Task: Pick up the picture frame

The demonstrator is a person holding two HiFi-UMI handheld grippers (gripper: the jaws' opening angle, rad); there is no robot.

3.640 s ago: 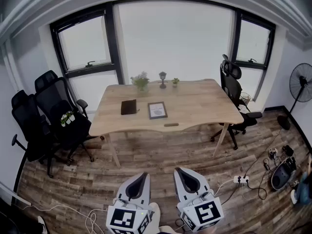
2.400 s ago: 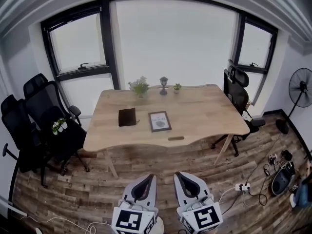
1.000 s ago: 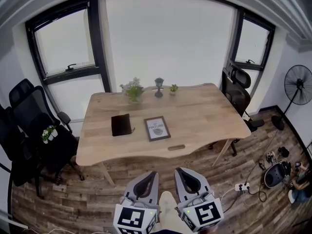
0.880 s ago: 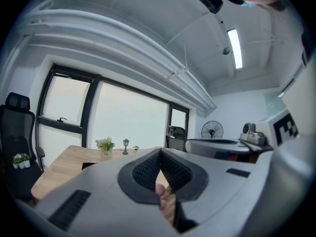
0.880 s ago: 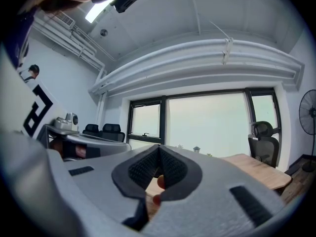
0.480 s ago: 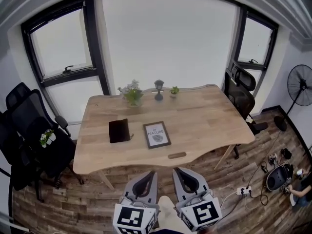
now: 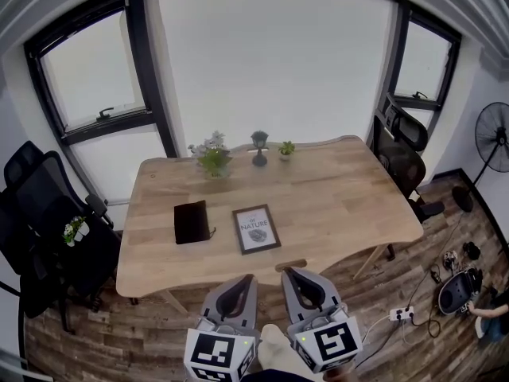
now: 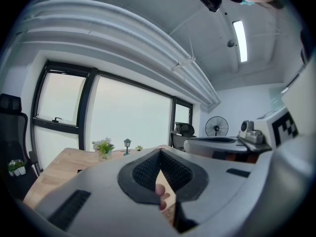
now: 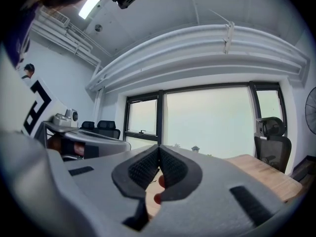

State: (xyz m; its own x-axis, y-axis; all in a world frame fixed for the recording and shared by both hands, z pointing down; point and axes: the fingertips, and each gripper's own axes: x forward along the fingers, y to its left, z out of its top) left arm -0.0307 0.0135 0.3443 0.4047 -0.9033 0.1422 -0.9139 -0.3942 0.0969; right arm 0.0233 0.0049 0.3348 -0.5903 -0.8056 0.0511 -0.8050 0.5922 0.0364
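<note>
Nothing lifted yet: picture frame (image 7: 256,229) lies flat near the table's (image 7: 342,205) front edge; left gripper (image 7: 236,294) and right gripper (image 7: 305,288), jaws closed and empty, hover short of it

right tool (image 9: 159,158) closed, empty

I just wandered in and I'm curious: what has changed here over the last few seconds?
The person has walked up to the table; the left tongs and right tongs now hover by its near edge. Both stayed shut and empty. The frame, notebook and plants sit untouched where they were.
</note>
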